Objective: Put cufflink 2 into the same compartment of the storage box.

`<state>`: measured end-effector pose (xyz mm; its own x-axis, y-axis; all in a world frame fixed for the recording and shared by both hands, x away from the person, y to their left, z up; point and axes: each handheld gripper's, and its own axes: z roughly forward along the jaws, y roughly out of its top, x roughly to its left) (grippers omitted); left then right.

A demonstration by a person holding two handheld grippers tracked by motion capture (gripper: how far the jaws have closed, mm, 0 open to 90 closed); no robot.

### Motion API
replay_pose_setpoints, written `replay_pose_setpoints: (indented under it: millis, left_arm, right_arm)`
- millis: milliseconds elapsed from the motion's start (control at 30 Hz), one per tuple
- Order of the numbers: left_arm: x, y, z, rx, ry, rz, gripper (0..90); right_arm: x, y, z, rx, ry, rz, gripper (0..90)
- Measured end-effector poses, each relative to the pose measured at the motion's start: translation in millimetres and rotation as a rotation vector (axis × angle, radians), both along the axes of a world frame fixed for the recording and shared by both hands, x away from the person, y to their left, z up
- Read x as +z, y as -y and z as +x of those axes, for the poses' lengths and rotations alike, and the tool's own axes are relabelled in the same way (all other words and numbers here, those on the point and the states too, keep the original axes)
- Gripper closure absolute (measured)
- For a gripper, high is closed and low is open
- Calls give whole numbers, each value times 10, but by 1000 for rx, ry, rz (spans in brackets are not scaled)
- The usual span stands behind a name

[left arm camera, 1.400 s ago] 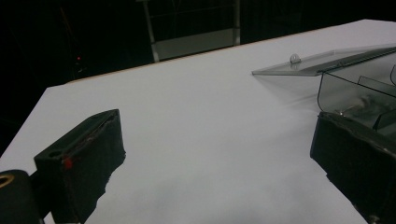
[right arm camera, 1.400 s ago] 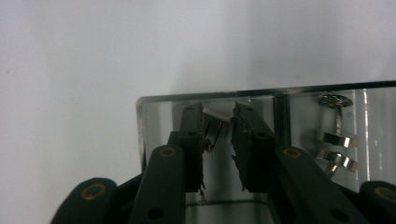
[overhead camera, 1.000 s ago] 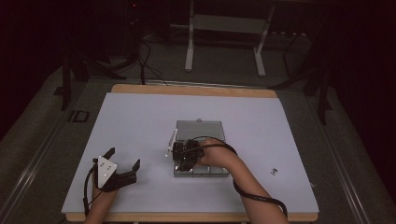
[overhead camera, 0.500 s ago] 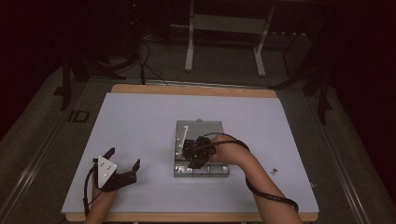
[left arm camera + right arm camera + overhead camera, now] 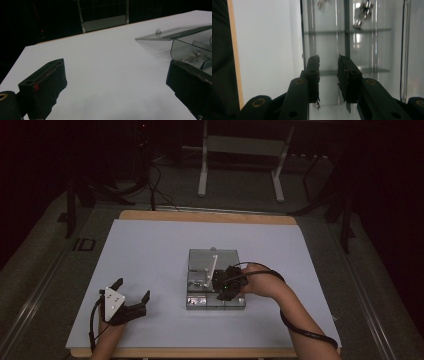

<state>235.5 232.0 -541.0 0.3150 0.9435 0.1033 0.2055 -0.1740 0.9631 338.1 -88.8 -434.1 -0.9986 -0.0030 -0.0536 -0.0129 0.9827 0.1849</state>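
Clear box [image 5: 212, 257], lid open, on white table [image 5: 150, 250]; right gripper [image 5: 329, 67] above compartments, jaws narrowly parted; left gripper [image 5: 131, 296] spread wide, apart

white table top [image 5: 150, 250] with tan wooden edge, clear plastic box [image 5: 212, 260], black tongs [image 5: 131, 296]

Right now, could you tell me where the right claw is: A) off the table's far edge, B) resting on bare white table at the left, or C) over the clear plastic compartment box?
C: the right claw sits over the clear plastic compartment box, mid-table.
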Motion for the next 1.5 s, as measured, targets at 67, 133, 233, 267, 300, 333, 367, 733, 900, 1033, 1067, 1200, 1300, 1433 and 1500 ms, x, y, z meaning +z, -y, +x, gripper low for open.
replay_pose_setpoints:
  millis: [67,133,233,267,300,333,367,733,900,1033,1067,1200,1300,1433,1500]
  left_arm:
    - [0,0,0,0,1,0,38]
    - [0,1,-1,0,1,1,38]
    - [0,1,-1,1,1,2,38]
    - [0,1,0,1,0,0,39]
    - [0,2,1,2,0,0,38]
    - [0,2,0,2,0,1,38]
    - [0,2,-1,1,1,3,38]
    - [-1,5,-2,2,2,4,38]
    - [0,4,-1,2,1,4,38]
    - [0,5,-1,3,1,4,39]
    - [-1,5,-1,3,1,4,38]
    - [-1,7,-1,3,2,5,39]
    - [-1,6,0,3,1,5,39]
    - [0,4,0,4,0,3,39]
    - [0,3,-1,4,1,2,39]
  right_arm:
    - [13,74,-4,-5,8,-5,703]
    - [26,153,-4,-11,8,-6,696]
    - [18,277,-5,-18,5,-22,696]
    - [15,308,-2,-23,6,-26,696]
    - [15,360,3,-31,5,-29,696]
    - [17,400,5,-33,6,-33,696]
    - [22,440,5,-39,8,-36,697]
    - [104,870,-8,-77,31,-37,696]
    - [101,1080,-11,-112,29,-51,683]
    - [88,1245,-15,-144,29,-58,679]
    - [81,1284,-17,-152,28,-59,675]
    - [47,1437,-27,-188,23,-70,674]
    - [15,1540,-31,-207,21,-75,670]
    - [-57,1678,-70,-236,16,-99,661]
    - [-94,1750,-79,-251,15,-117,648]
